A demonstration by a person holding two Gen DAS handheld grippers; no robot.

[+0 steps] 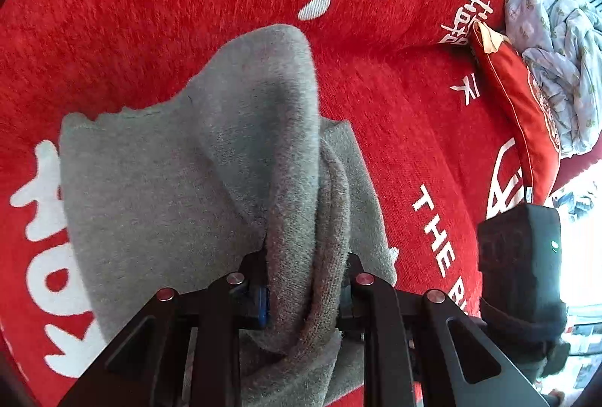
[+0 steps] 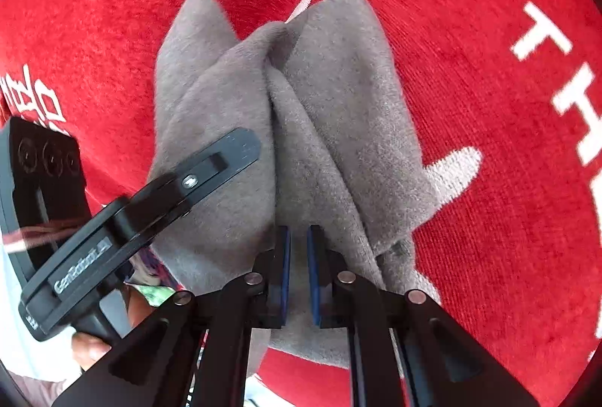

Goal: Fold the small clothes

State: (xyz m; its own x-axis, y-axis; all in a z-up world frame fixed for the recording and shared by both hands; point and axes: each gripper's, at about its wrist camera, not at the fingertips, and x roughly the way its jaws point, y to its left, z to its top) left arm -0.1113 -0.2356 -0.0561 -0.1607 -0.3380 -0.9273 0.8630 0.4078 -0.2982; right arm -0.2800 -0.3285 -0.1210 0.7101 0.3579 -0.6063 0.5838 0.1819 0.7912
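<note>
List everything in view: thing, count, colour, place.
grey cloth: one, grey, bunched, lying on the red blanket, pinched by the left gripper
red blanket: one, red with white lettering, under everything
red cushion: one, red, at the blanket's far right in the left wrist view
pale bedding: one heap, light blue patterned, behind the cushion
left gripper: one, black, shut on a thick fold of the cloth
right gripper: one, black with blue pads, jaws slightly apart over the cloth
hand: one, holding the left gripper's handle

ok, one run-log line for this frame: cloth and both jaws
item: grey cloth bunched, on red blanket | left gripper: jaws shut on cloth fold | right gripper: jaws nearly shut, cloth between | fold: unfinished
</note>
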